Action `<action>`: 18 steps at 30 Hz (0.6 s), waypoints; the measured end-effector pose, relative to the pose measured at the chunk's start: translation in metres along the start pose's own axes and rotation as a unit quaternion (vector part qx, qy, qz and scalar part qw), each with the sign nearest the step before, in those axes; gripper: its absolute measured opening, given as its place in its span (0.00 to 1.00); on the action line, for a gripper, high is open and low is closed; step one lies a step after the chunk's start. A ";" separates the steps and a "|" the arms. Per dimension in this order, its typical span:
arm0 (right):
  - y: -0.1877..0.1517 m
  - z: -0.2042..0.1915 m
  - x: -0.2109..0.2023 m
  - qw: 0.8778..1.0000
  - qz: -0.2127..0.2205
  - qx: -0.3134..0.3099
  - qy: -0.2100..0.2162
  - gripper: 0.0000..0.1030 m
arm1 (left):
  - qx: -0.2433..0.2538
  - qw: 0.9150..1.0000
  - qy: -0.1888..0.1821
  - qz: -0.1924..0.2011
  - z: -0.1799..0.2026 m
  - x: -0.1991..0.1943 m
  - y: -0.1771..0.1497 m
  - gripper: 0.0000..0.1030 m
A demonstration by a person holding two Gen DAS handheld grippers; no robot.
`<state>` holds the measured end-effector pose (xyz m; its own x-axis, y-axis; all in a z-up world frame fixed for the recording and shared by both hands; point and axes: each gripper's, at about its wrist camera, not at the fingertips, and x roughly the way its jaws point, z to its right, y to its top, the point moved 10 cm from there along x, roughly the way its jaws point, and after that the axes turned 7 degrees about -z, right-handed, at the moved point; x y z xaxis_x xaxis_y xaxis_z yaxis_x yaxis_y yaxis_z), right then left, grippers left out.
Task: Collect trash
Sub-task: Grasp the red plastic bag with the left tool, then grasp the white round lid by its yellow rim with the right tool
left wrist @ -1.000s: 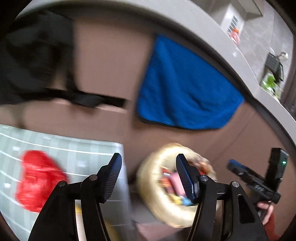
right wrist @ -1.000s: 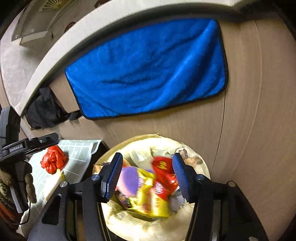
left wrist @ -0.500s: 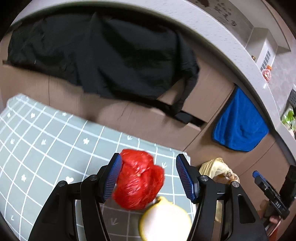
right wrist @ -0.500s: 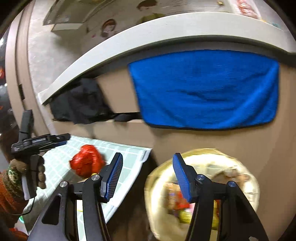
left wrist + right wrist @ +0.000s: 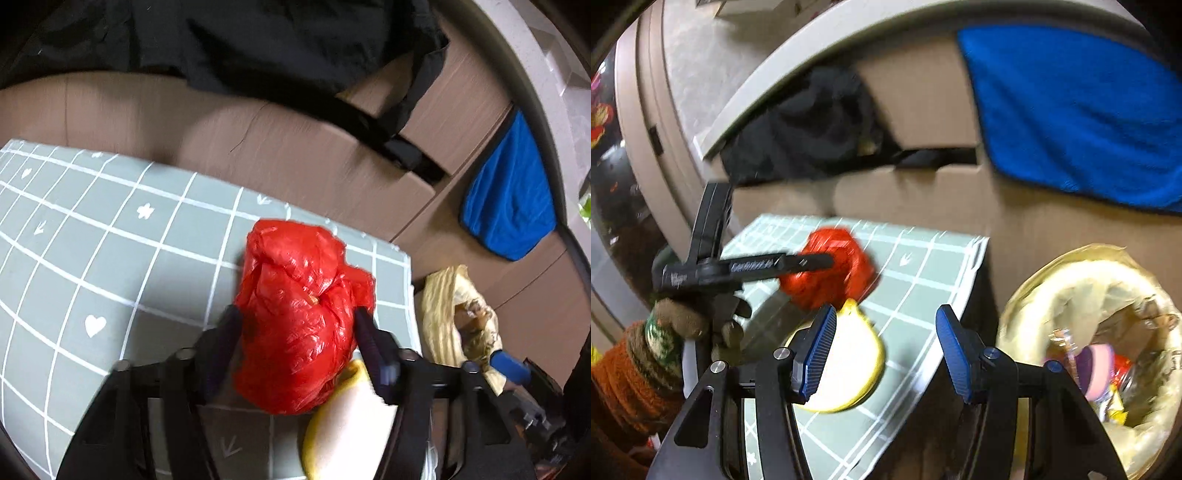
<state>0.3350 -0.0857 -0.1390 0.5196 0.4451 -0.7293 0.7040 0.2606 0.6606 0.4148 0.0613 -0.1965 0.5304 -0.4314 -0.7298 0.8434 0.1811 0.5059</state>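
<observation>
A crumpled red plastic bag lies near the right edge of a green grid mat. My left gripper straddles it and its jaws are closing, with both pads against the bag's sides. The right wrist view shows the same red bag, with the left gripper's black finger across it. A pale peel with a yellow rim lies just in front of the bag. My right gripper hangs open over that peel and the mat edge, holding nothing.
A bin with a yellow liner, holding several wrappers, stands right of the mat, below its edge. A blue towel and a black cloth hang on the brown cabinet behind. A gloved hand holds the left gripper.
Both views swung left from the bin to the mat. The left gripper came down over the red bag and its fingers narrowed onto it. The right gripper moved from above the bin to the mat's edge.
</observation>
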 end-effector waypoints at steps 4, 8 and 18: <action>-0.014 -0.018 0.026 0.999 -0.045 -0.009 0.023 0.52 | 0.003 1.000 -0.001 0.016 -0.007 -0.017 -0.002 0.48; -0.024 -0.022 0.049 0.997 -0.073 -0.007 0.007 0.51 | -0.002 0.999 0.023 0.049 -0.025 -0.055 -0.007 0.48; -0.026 -0.027 0.064 0.995 -0.095 -0.008 -0.018 0.15 | -0.003 0.996 0.040 0.083 -0.065 -0.130 -0.059 0.48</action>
<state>0.3366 -0.0406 -0.1983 0.3948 0.3562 -0.8469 0.7837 0.3505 0.5128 0.3017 0.1642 -0.1621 0.6672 -0.3226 -0.6714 0.7442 0.2501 0.6194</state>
